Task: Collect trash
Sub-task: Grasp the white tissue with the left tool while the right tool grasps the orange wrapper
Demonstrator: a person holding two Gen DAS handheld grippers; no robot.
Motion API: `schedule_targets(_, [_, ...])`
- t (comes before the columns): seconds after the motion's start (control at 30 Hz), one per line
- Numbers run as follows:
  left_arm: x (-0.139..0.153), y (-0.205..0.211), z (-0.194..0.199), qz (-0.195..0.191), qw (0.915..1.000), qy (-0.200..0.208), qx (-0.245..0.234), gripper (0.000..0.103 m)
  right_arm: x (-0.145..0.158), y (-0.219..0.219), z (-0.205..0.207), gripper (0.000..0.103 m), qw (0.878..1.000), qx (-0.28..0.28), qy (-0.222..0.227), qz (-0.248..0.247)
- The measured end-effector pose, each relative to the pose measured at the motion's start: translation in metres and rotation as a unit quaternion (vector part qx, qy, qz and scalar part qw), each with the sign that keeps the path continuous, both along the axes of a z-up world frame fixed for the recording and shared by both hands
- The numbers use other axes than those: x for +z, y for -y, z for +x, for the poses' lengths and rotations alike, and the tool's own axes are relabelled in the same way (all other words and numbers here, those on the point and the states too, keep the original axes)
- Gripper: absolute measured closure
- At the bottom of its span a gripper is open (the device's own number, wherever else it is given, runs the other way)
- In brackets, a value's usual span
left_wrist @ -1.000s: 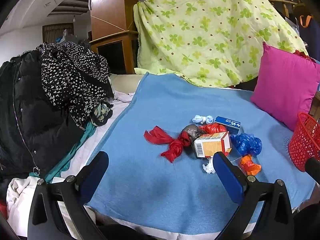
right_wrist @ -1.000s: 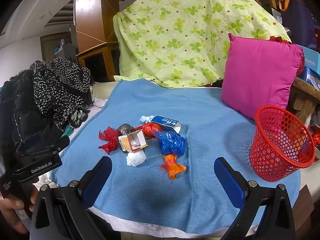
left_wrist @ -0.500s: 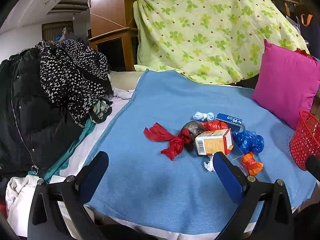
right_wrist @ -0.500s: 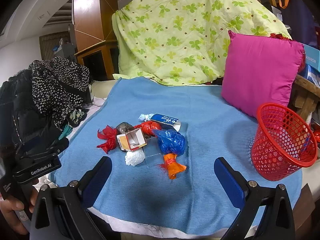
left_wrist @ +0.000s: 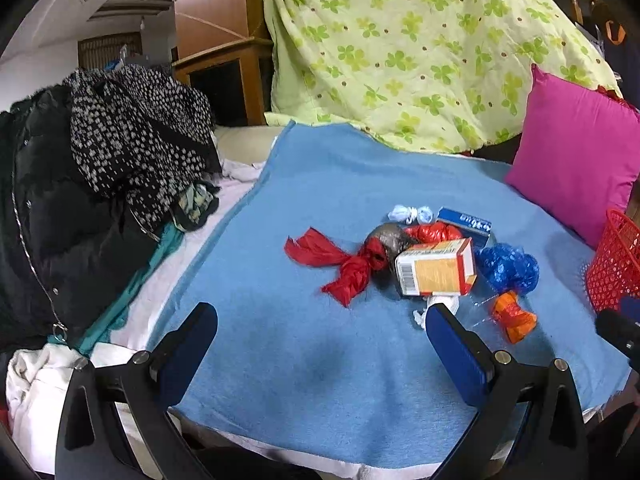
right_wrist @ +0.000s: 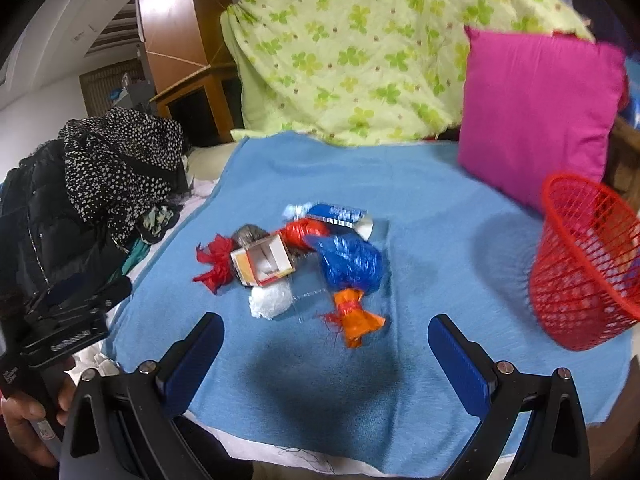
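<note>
A pile of trash lies on the blue blanket (right_wrist: 420, 208): a red plastic bag (left_wrist: 344, 264), an orange-and-white carton (left_wrist: 436, 270), a blue bag (right_wrist: 352, 262), an orange wrapper (right_wrist: 356, 320), a white wad (right_wrist: 270, 300) and a blue-white tube (right_wrist: 338, 213). The red mesh basket (right_wrist: 580, 264) stands at the right. My left gripper (left_wrist: 320, 340) is open and empty, short of the pile. My right gripper (right_wrist: 326, 350) is open and empty, just before the orange wrapper (left_wrist: 514, 316).
A pink pillow (right_wrist: 536, 112) leans at the back right, before a green floral quilt (right_wrist: 360, 52). Dark coats and clothes (left_wrist: 80, 184) are heaped at the left. The left gripper's body and the hand holding it show at the lower left of the right wrist view (right_wrist: 60, 328).
Both grippers have moved forward toward the pile. The right one has come closer to the orange wrapper and basket. Nothing has been taken hold of.
</note>
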State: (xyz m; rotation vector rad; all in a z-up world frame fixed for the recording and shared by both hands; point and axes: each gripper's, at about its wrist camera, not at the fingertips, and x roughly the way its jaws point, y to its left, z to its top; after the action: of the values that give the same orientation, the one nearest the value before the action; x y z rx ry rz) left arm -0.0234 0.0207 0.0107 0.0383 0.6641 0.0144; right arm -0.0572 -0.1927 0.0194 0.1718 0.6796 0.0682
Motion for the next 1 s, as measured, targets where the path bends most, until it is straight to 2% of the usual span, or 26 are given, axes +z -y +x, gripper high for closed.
schedule_targets(0.07, [-0.009, -0.005, 0.006, -0.010, 0.9999, -0.010, -0.005, 0.000, -0.016, 0.008, 0.016, 0.016, 0.999, 0.008, -0.032, 0.015])
schedule_targets(0.13, [-0.018, -0.008, 0.014, -0.021, 0.9994, -0.025, -0.009, 0.000, -0.031, 0.014, 0.027, 0.025, 0.996, 0.017, -0.082, 0.023])
schedule_targets(0.17, [-0.023, -0.011, 0.018, -0.028, 0.9990, -0.034, -0.011, 0.000, -0.039, 0.017, 0.036, 0.034, 0.996, 0.023, -0.082, 0.028])
schedule_targets(0.2, [-0.028, -0.012, 0.021, -0.033, 0.9985, -0.041, -0.013, 0.000, -0.043, 0.016, 0.043, 0.036, 0.997, 0.026, -0.068, 0.032])
schedule_targets(0.23, [-0.033, -0.012, 0.024, -0.037, 0.9980, -0.049, -0.016, 0.000, -0.051, 0.017, 0.054, 0.037, 0.996, 0.028, -0.080, 0.032])
schedule_targets(0.3, [-0.041, -0.010, 0.029, -0.039, 0.9972, -0.059, -0.025, 0.000, -0.060, 0.016, 0.068, 0.037, 0.996, 0.031, -0.076, 0.035])
schedule_targets(0.4, [-0.055, 0.001, 0.041, -0.045, 0.9944, -0.081, -0.050, 0.000, -0.073, 0.020, 0.086, 0.041, 0.995, 0.030, -0.094, 0.020])
schedule_targets(0.53, [-0.074, 0.022, 0.061, -0.064, 0.9871, -0.115, -0.091, 0.002, -0.089, 0.026, 0.106, 0.048, 0.990, 0.043, -0.129, 0.026])
schedule_targets(0.63, [-0.087, 0.040, 0.077, -0.081, 0.9785, -0.142, -0.126, 0.015, -0.101, 0.023, 0.117, 0.064, 0.987, 0.055, -0.146, 0.043])
schedule_targets(0.7, [-0.093, 0.050, 0.084, -0.090, 0.9740, -0.151, -0.142, 0.027, -0.108, 0.023, 0.121, 0.066, 0.985, 0.056, -0.158, 0.039])
schedule_targets(0.73, [-0.097, 0.057, 0.089, -0.094, 0.9713, -0.159, -0.150, 0.030, -0.110, 0.024, 0.121, 0.072, 0.985, 0.056, -0.160, 0.041])
schedule_targets(0.77, [-0.099, 0.060, 0.091, -0.098, 0.9696, -0.163, -0.154, 0.035, -0.111, 0.026, 0.120, 0.073, 0.984, 0.057, -0.163, 0.047])
schedule_targets(0.87, [-0.105, 0.070, 0.100, -0.115, 0.9633, -0.171, -0.172, 0.040, -0.108, 0.034, 0.114, 0.074, 0.985, 0.055, -0.156, 0.057])
schedule_targets(1.0, [-0.111, 0.079, 0.109, -0.140, 0.9555, -0.184, -0.184, 0.063, -0.101, 0.049, 0.100, 0.074, 0.982, 0.052, -0.155, 0.093])
